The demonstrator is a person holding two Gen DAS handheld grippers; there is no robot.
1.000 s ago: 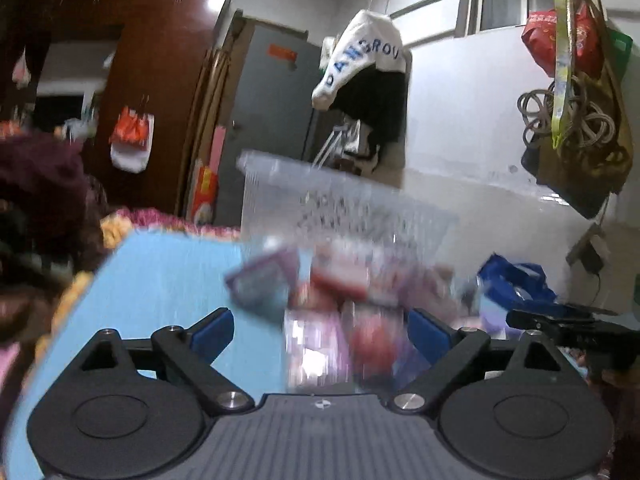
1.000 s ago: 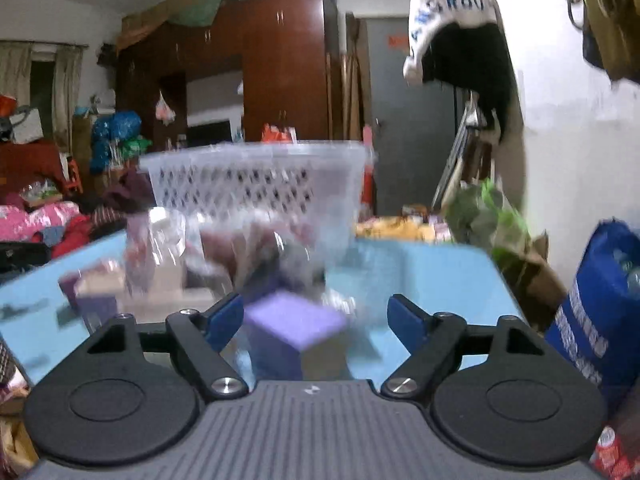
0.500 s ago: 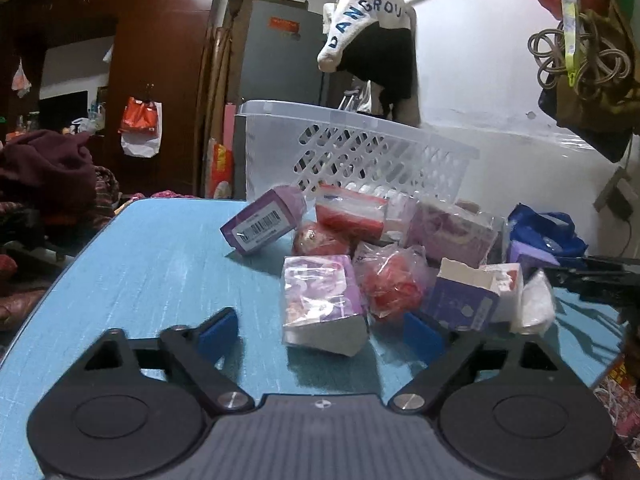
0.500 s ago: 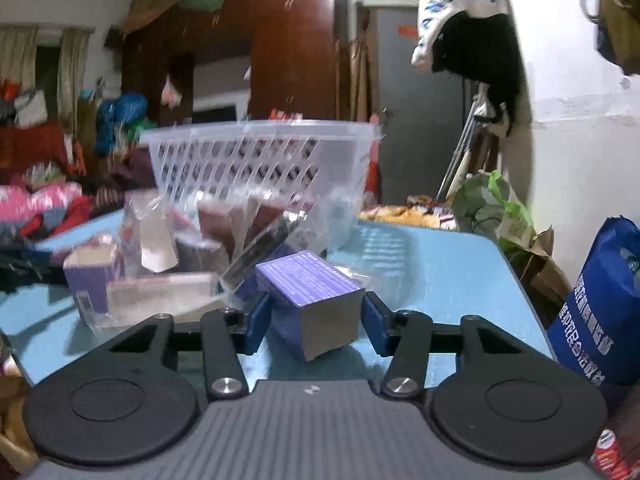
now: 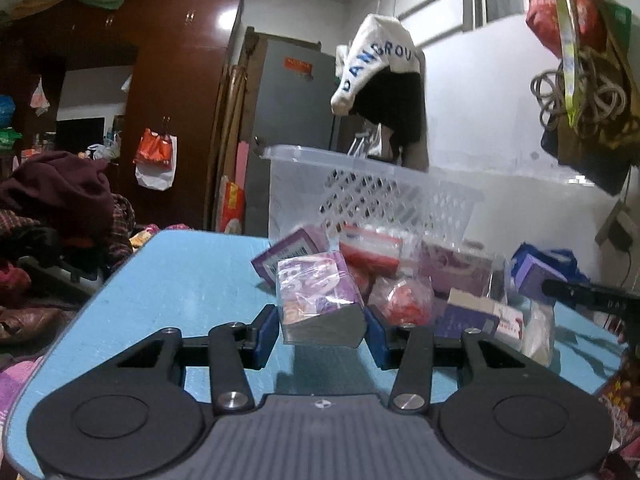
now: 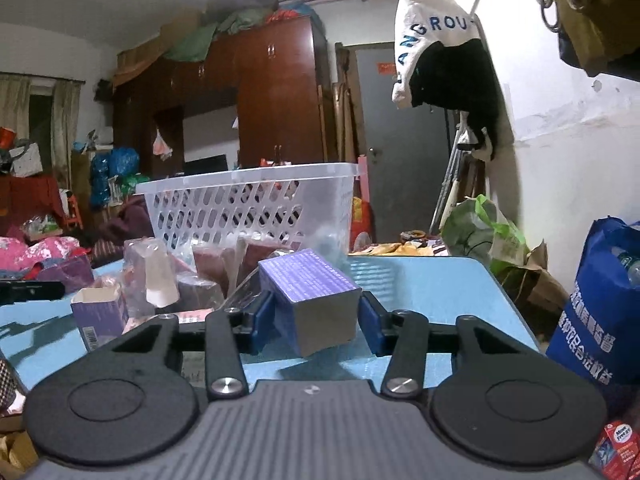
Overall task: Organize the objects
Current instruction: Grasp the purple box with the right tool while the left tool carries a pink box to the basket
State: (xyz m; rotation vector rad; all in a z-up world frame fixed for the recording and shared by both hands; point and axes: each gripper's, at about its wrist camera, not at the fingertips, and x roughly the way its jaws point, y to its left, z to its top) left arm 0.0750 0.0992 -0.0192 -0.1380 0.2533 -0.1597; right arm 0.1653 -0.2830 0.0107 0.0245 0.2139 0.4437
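In the left wrist view, my left gripper (image 5: pixel 322 334) has its jaws closing, blue pads against both sides of a pink-and-purple wrapped packet (image 5: pixel 316 288) at the front of a pile of packets (image 5: pixel 400 256) on the blue table (image 5: pixel 168 280). In the right wrist view, my right gripper (image 6: pixel 316 322) is also closing, and its pads press a purple box (image 6: pixel 308 280) that tilts a little above the table (image 6: pixel 432 280). A white slotted basket (image 5: pixel 360 160) stands behind the pile, and the right wrist view shows the basket (image 6: pixel 248 174) too.
More boxes and clear-wrapped packets (image 6: pixel 160 276) lie left of the purple box. A blue bag (image 6: pixel 600 304) stands beyond the table's right edge. Clothes (image 5: pixel 60 200) are heaped left of the table. A jacket (image 5: pixel 384 88) hangs on the wall behind the basket.
Both grippers went from wide open to closed onto their items: the left onto the pink packet, the right onto the purple box. The left view has steadied and sunk slightly.
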